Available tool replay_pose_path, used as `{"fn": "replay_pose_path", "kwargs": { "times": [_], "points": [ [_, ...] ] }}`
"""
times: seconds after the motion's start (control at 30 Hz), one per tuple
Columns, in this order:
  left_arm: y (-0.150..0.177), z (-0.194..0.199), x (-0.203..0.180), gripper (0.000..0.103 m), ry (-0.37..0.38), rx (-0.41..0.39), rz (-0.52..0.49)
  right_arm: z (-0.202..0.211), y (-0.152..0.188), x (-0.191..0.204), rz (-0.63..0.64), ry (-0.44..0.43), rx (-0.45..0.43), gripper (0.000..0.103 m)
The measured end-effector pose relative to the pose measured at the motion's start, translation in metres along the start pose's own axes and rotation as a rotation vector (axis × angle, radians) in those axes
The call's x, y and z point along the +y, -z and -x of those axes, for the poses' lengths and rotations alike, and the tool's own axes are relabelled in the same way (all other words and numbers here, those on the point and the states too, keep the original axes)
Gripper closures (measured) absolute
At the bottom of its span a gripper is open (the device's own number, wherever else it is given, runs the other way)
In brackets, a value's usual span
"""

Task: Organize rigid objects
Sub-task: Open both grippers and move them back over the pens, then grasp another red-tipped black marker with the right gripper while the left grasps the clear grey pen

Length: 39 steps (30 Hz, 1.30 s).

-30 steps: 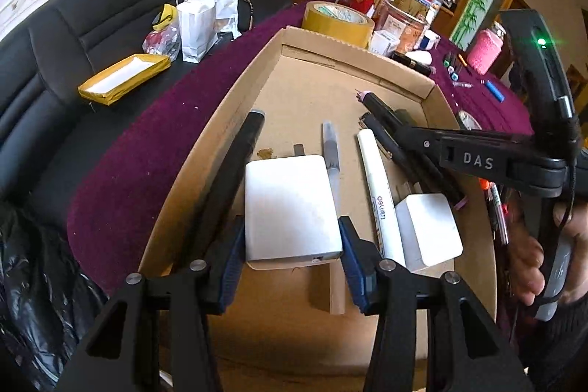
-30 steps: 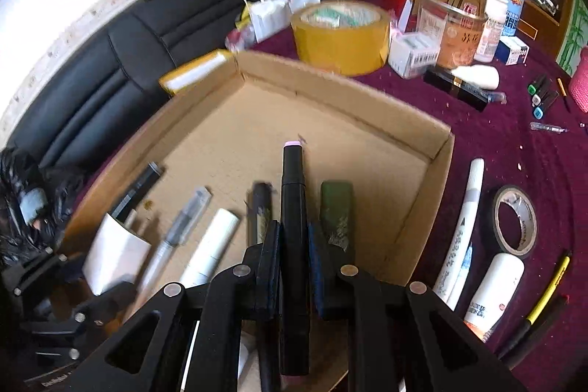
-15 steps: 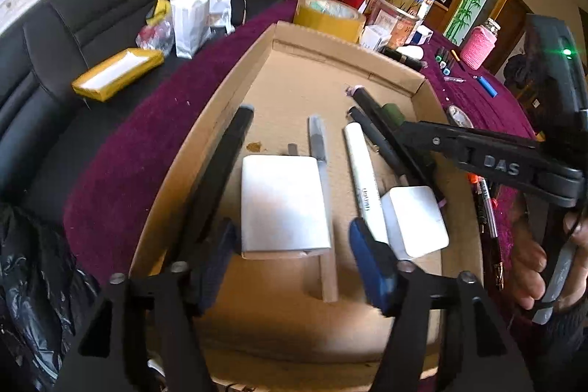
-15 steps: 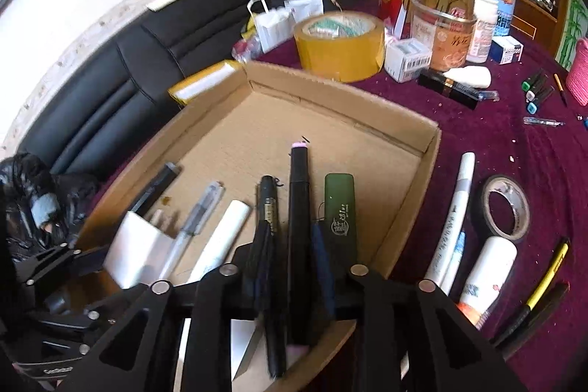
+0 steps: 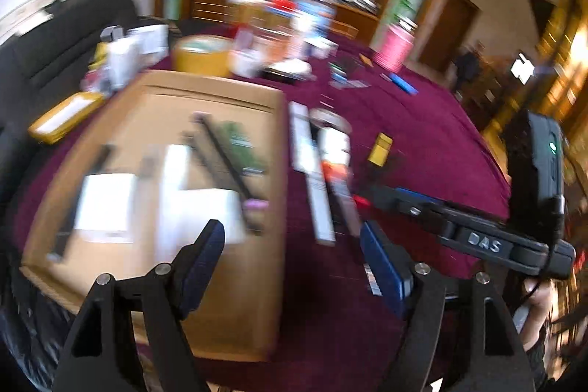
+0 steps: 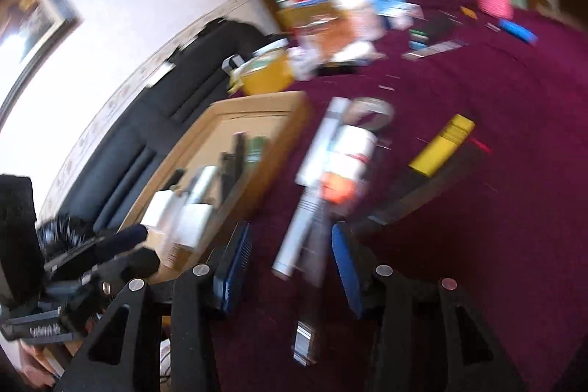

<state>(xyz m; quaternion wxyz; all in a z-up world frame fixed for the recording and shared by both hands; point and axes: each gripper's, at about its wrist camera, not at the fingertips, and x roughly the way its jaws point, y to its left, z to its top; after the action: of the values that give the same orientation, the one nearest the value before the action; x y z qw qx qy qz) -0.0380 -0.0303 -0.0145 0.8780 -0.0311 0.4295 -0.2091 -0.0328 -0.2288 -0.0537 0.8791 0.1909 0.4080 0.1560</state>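
Pens beside the cardboard tray look light, stiff, slippery; grip mid-barrel. Both tongs, left and right, are opening, empty.

A deep maroon tablecloth covers the table, and on it sits a plain tan cardboard tray holding white blocks and black pens. Near the tray's right edge lie a white tube with an orange band and a bright yellow box. Toward the far edge stand a mustard-yellow tape roll and a pink jar; both grippers have blue pads on black fingers.
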Motion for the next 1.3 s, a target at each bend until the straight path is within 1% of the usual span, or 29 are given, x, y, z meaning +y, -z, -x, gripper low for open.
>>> {"fn": "replay_pose_path", "kwargs": {
  "times": [0.07, 0.17, 0.27, 0.33, 0.4, 0.57, 0.67, 0.77, 0.8, 0.83, 0.9, 0.93, 0.97, 1.03, 1.2, 1.23, 1.3],
  "points": [
    [0.001, -0.013, -0.026, 0.027, 0.024, 0.027, -0.048, 0.01, 0.007, -0.024, -0.064, 0.033, 0.002, 0.054],
    [0.005, -0.03, -0.052, 0.027, 0.049, 0.072, -0.091, 0.02, 0.014, -0.051, -0.151, 0.083, 0.012, 0.054],
    [0.013, -0.038, -0.066, 0.027, 0.03, 0.088, -0.115, 0.024, 0.011, -0.064, -0.18, 0.114, 0.018, 0.055],
    [0.018, -0.04, -0.065, 0.027, 0.03, 0.097, -0.108, 0.019, 0.006, -0.067, -0.192, 0.098, 0.032, 0.058],
    [0.02, -0.045, -0.064, 0.027, 0.026, 0.12, -0.087, 0.011, -0.001, -0.068, -0.198, 0.084, 0.044, 0.058],
    [0.024, -0.045, -0.057, 0.027, -0.009, 0.127, -0.072, -0.009, -0.029, -0.068, -0.269, 0.103, 0.039, 0.058],
    [0.023, -0.039, -0.052, 0.027, -0.016, 0.111, -0.071, -0.025, -0.043, -0.07, -0.314, 0.207, 0.05, 0.058],
    [0.023, -0.034, -0.048, 0.027, -0.025, 0.096, -0.071, -0.047, -0.051, -0.07, -0.331, 0.286, 0.088, 0.059],
    [0.023, -0.033, -0.047, 0.027, -0.023, 0.097, -0.072, -0.05, -0.052, -0.067, -0.317, 0.32, 0.068, 0.065],
    [0.023, -0.033, -0.046, 0.027, -0.022, 0.096, -0.071, -0.053, -0.051, -0.063, -0.298, 0.378, 0.066, 0.071],
    [0.023, -0.032, -0.043, 0.027, -0.024, 0.093, -0.06, -0.054, -0.048, -0.059, -0.273, 0.406, 0.048, 0.074],
    [0.022, -0.034, -0.043, 0.027, -0.02, 0.095, -0.061, -0.052, -0.045, -0.059, -0.265, 0.402, 0.042, 0.078],
    [0.022, -0.035, -0.044, 0.027, -0.02, 0.097, -0.064, -0.049, -0.042, -0.062, -0.274, 0.384, 0.041, 0.08],
    [0.022, -0.038, -0.045, 0.027, -0.025, 0.103, -0.069, -0.04, -0.033, -0.068, -0.282, 0.331, 0.044, 0.085],
    [0.018, -0.051, -0.051, 0.027, -0.028, 0.121, -0.065, -0.015, -0.014, -0.082, -0.249, 0.231, 0.056, 0.086],
    [0.018, -0.055, -0.053, 0.027, -0.028, 0.126, -0.063, -0.009, -0.012, -0.086, -0.241, 0.22, 0.053, 0.086],
    [0.015, -0.059, -0.056, 0.027, -0.027, 0.131, -0.064, 0.003, -0.007, -0.094, -0.206, 0.234, 0.034, 0.086]
  ]
}}
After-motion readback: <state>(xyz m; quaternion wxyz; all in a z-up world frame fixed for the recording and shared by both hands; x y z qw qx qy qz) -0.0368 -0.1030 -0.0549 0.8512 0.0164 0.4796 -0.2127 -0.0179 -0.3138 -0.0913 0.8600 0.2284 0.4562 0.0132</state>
